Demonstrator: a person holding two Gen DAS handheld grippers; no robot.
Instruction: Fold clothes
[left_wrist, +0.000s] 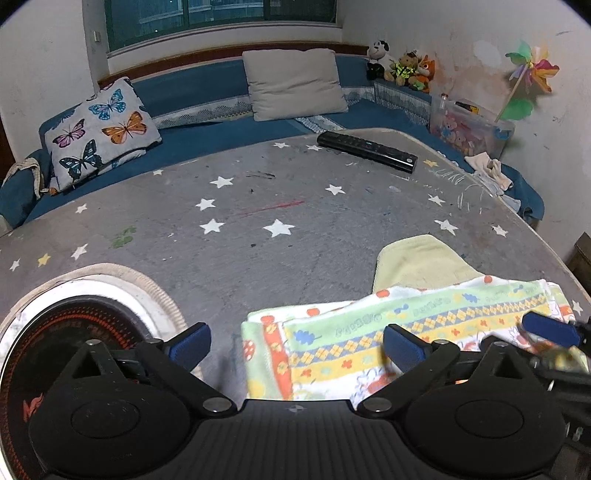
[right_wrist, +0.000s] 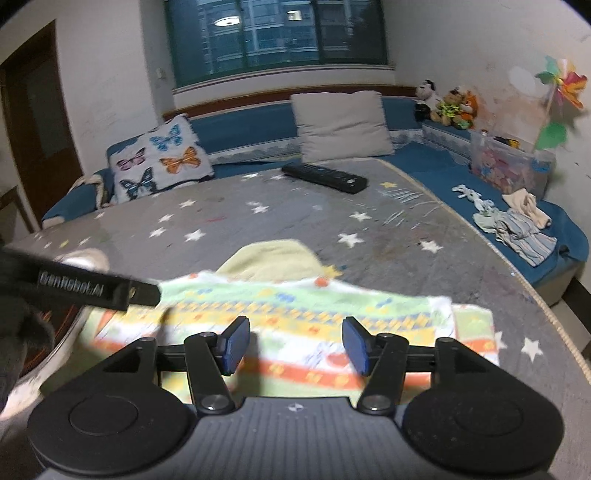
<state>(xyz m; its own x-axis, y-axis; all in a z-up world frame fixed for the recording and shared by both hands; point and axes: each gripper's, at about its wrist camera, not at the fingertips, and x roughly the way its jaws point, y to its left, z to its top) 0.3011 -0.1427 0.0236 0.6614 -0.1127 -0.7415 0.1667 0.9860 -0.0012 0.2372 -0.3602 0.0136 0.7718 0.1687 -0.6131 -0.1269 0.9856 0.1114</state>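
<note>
1. Left gripper (left_wrist: 295, 345): jaws spread wide, blue pads holding nothing; poised low over the left end of the cloth (left_wrist: 369, 343). Its right pad (left_wrist: 404, 349) overlapped the fabric in view; whether it touched could not be told.
2. Right gripper (right_wrist: 293, 345): jaws spread, pads clear of each other, holding nothing; set above the cloth's middle (right_wrist: 295, 314). One blue pad (left_wrist: 550, 328) showed at the right edge of the left wrist view.
3. Cloth: patterned garment, folded, in bands of green, yellow, orange and white; it lay flat on the table (left_wrist: 258, 221) near its front edge.
4. Yellow piece (left_wrist: 421, 264): plain pale fabric protruding from under the cloth's far edge; whether part of the same garment could not be told.
5. Disc (left_wrist: 74, 332): round, dark with red markings and a white rim, on the table just left of the cloth.
6. Table: grey covering printed with white stars, scribbled and stained.
7. Remote (left_wrist: 367, 151): black, on the far part of the table, well apart from the cloth.
8. Sofa (left_wrist: 192, 88): blue, beyond the table, bearing a butterfly cushion (left_wrist: 101, 133), a grey cushion (left_wrist: 295, 85) and plush toys (left_wrist: 402, 66).
9. Small clothes (right_wrist: 517, 229): loose heap on the sofa's right arm.
10. Pinwheel (left_wrist: 532, 70): multicoloured, against the right wall.
</note>
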